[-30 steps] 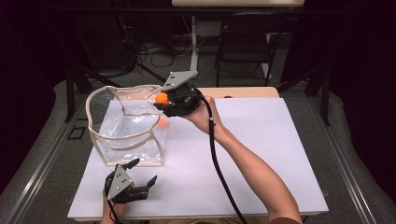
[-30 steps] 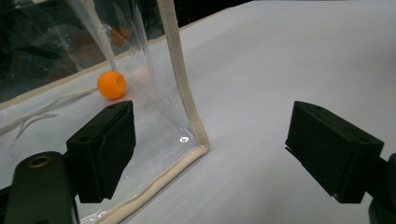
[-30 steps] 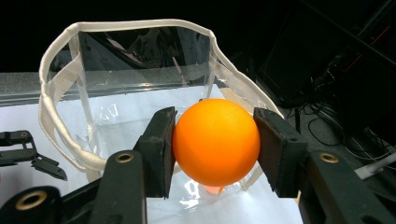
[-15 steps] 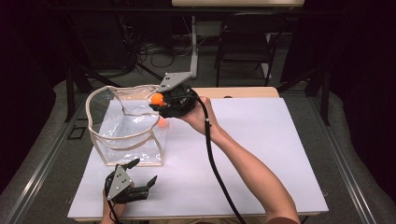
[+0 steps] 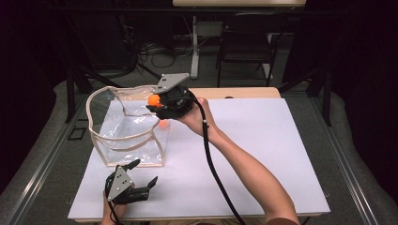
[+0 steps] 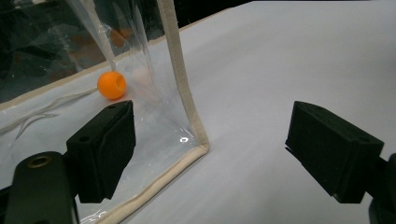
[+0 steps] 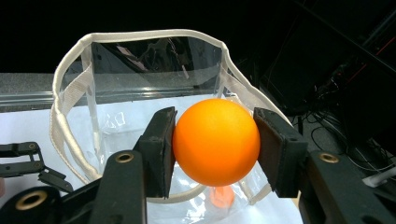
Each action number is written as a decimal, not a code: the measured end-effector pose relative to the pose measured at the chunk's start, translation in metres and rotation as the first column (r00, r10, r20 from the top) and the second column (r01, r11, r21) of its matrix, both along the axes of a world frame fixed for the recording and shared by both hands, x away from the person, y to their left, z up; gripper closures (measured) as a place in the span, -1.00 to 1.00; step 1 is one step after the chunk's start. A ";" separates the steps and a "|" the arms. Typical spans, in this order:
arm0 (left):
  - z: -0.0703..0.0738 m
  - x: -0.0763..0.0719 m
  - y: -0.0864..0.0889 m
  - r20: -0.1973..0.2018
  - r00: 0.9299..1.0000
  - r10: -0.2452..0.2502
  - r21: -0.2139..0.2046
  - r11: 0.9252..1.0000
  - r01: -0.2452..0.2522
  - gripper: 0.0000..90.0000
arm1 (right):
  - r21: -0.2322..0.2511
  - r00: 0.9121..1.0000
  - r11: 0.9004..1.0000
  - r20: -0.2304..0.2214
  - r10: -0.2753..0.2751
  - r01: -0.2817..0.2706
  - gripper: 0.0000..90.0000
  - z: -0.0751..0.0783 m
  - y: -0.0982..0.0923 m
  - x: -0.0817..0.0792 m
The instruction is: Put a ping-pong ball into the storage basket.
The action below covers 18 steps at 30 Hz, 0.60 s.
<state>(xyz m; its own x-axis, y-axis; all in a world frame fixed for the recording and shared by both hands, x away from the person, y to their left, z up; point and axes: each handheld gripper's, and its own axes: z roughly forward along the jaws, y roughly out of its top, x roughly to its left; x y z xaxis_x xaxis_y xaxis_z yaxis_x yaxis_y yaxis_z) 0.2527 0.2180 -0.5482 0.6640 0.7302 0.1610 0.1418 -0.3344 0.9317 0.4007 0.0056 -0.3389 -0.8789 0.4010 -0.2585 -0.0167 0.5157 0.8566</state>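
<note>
Right gripper (image 5: 157,104) has shifted slightly toward the counter's left edge since the earlier frame and now sits over the right rim of the clear bag (image 5: 126,136). Left gripper (image 5: 141,176) is unchanged. Right fingers (image 7: 159,149) are clamped on an orange ball (image 7: 216,141), pads pressing both sides, ball held above the bag mouth. Bag stands upright on the white counter (image 5: 263,154) near its left edge, cream trim, top open. Second orange ball (image 6: 111,85) lies on the bag floor, at its right side. Left gripper rests near the counter's near-left corner, just in front of the bag, fingers (image 6: 105,147) spread wide, nothing held.
</note>
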 end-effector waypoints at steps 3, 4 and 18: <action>0.000 0.000 0.000 0.001 1.000 0.000 0.000 1.000 0.000 -0.65 | 0.001 1.000 1.000 -0.001 0.000 0.000 0.14 0.000 0.001 0.000; 0.000 0.000 0.000 0.001 1.000 -0.001 0.001 1.000 0.001 -0.65 | 0.002 1.000 1.000 -0.002 0.001 -0.001 0.14 0.000 0.001 0.000; 0.000 0.000 0.000 0.001 1.000 -0.001 0.001 1.000 0.001 -0.65 | -0.008 1.000 1.000 -0.006 0.005 -0.005 0.13 -0.003 0.007 0.000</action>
